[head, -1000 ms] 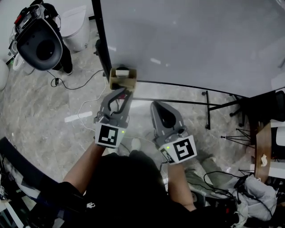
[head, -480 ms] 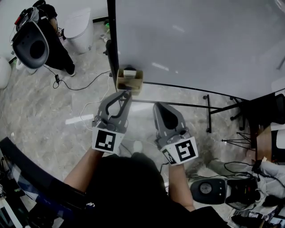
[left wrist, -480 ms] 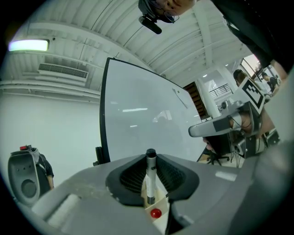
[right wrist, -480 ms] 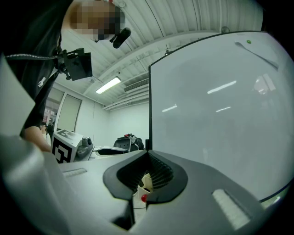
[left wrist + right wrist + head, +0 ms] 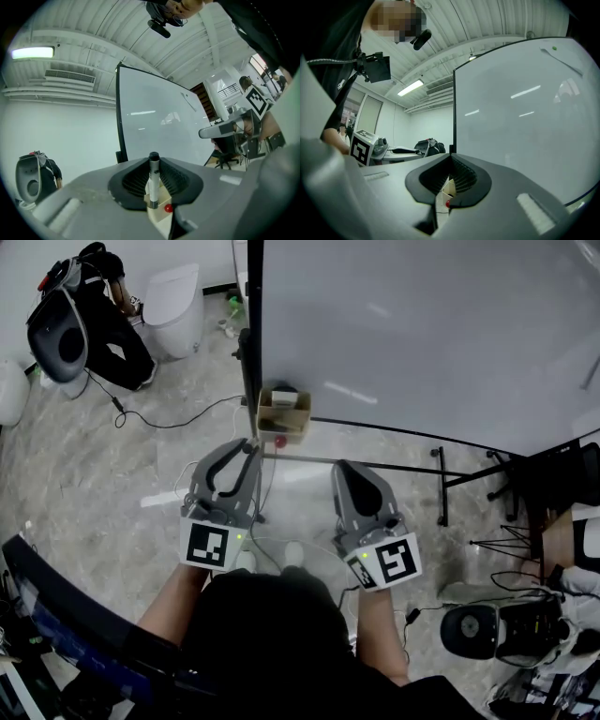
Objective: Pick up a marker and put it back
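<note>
My left gripper [image 5: 250,447] is shut on a white marker [image 5: 152,185] with a black cap, which stands upright between its jaws in the left gripper view. Just beyond its tips, a tan cardboard holder box [image 5: 284,414] hangs at the whiteboard's lower left corner. A small red round thing [image 5: 279,440] sits at the box's front and also shows as a red dot [image 5: 168,208] behind the marker. The box holds something white. To the right, my right gripper [image 5: 350,469] is level and shut, with nothing between its jaws [image 5: 450,161].
The big whiteboard [image 5: 422,324] fills the upper right, on a black stand with legs [image 5: 441,474] on the marble floor. Cables [image 5: 159,418] trail over the floor at left. A white bin [image 5: 173,310] and dark gear stand at the upper left. Black equipment [image 5: 506,634] lies at the lower right.
My left gripper has drawn back from the holder box, with the marker still in it, so a gap now shows between its tips and the box. The right gripper has barely shifted.
</note>
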The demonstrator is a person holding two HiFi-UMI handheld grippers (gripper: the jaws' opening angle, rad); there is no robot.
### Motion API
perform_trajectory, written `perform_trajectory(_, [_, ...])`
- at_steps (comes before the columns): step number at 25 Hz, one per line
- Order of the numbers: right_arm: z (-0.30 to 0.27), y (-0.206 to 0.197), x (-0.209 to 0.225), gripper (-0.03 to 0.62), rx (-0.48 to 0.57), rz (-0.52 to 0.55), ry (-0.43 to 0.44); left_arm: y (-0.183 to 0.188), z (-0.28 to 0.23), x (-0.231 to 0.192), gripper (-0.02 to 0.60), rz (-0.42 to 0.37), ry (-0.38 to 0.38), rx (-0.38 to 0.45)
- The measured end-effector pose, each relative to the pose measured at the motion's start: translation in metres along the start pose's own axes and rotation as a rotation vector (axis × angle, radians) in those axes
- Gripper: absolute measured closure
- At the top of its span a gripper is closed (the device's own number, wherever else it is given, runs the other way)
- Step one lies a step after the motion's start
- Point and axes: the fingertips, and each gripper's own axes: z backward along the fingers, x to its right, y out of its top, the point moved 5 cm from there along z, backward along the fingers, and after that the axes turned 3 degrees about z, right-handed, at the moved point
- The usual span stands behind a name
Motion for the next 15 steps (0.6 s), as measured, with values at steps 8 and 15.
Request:
perform_trajectory(8, [0.006, 0.007, -0.006, 0.585, 0.007, 0.006, -0.009, 0.005, 0.019, -0.008, 0.511, 0.056, 0.032, 0.004])
perform_trajectory(15, [0.009, 0.001, -0.010, 0.585, 0.010, 0.004, -0.015, 0.002, 0.024, -0.007, 0.512, 0.068, 0.019, 0.013])
